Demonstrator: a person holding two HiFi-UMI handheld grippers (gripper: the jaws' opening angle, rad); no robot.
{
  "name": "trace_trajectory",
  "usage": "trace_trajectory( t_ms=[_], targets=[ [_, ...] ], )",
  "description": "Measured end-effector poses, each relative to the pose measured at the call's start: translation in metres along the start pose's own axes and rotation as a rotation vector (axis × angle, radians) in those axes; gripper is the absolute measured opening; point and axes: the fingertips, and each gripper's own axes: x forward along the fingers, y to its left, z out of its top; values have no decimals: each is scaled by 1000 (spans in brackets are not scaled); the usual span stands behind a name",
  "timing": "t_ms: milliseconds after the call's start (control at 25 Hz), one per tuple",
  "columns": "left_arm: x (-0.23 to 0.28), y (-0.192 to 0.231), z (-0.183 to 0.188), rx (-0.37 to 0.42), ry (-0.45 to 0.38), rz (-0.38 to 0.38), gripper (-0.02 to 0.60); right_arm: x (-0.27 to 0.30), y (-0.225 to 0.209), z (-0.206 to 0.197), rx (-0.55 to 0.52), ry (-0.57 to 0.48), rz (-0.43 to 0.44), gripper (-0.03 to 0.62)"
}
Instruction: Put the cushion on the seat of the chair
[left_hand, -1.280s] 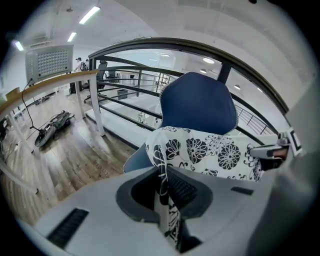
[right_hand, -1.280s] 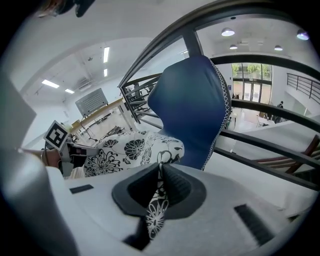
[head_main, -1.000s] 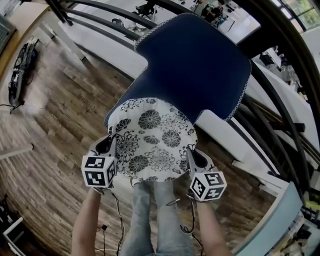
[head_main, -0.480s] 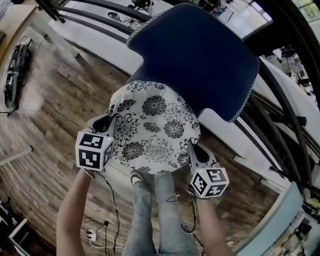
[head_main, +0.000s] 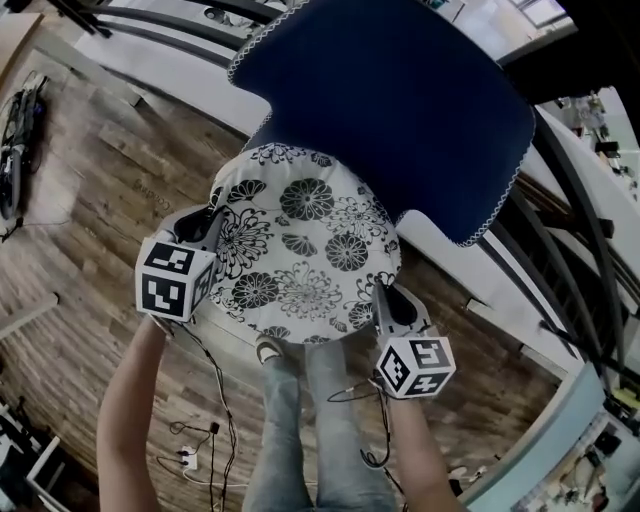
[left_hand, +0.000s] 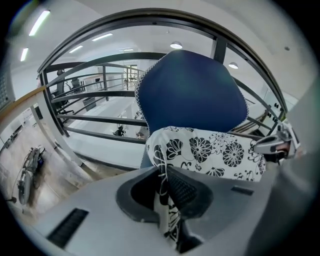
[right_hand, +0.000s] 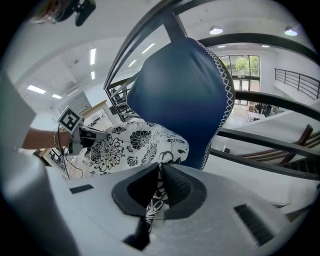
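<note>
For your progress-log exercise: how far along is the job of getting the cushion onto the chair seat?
Done: the floral cushion is up in front of the blue chair's backrest, over the seat. In hand: left gripper and right gripper are each shut on its edge. Remaining: settle it flat and let go; whether it already touches the seat is hidden.

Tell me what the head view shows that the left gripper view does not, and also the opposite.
Only the head view: the person's legs and forearm, and the whole round outline of the cushion from above. Only the left gripper view: the cushion's edge pinched between the closed jaws of the left gripper, and a ceiling light. Both: the blue chair, the flowered cushion and the right gripper.
</note>
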Motion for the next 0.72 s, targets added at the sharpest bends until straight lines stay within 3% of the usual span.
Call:
trace_trajectory(
  t_ms=[480,720],
  targets=[
    [29,-2,-3,28,8,-42,31,12,-3,-21,18,45,-18,21],
    [49,4,-14,9,40,-5,32,28,-13,-38,2,82,-42,21]
  ],
)
